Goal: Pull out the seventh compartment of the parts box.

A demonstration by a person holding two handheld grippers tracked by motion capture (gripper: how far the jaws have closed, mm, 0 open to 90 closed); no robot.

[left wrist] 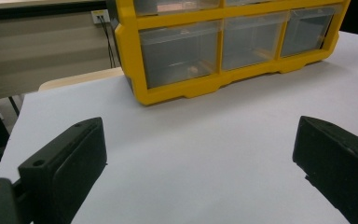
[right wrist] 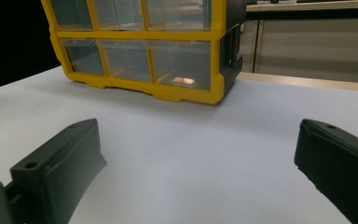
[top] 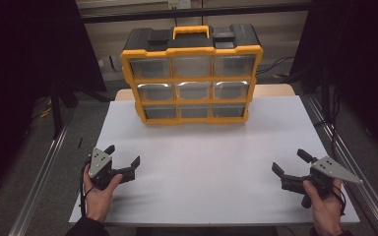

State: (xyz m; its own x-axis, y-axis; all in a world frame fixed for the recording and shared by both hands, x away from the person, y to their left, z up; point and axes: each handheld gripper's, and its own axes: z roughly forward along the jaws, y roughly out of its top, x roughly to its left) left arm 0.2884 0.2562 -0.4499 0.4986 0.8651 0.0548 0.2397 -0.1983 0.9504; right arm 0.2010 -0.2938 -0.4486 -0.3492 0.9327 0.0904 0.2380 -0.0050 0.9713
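Both tongs, left (top: 124,156) and right (top: 288,161), are resting wide open and gripping nothing, low over the bench (top: 202,162), while the organizer (top: 192,73) is standing well apart at its far edge.

Black two-jawed left tongs (top: 124,161) and right tongs (top: 288,162), grey triangular top plates, trailing black cables, dark sleeves.

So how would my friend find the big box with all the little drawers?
Look at the white table, at its far edge, away from the person's hands. There stands a yellow-and-black drawer box with nine clear drawers in three rows and a yellow handle on top. Nothing else on the table is yellow.
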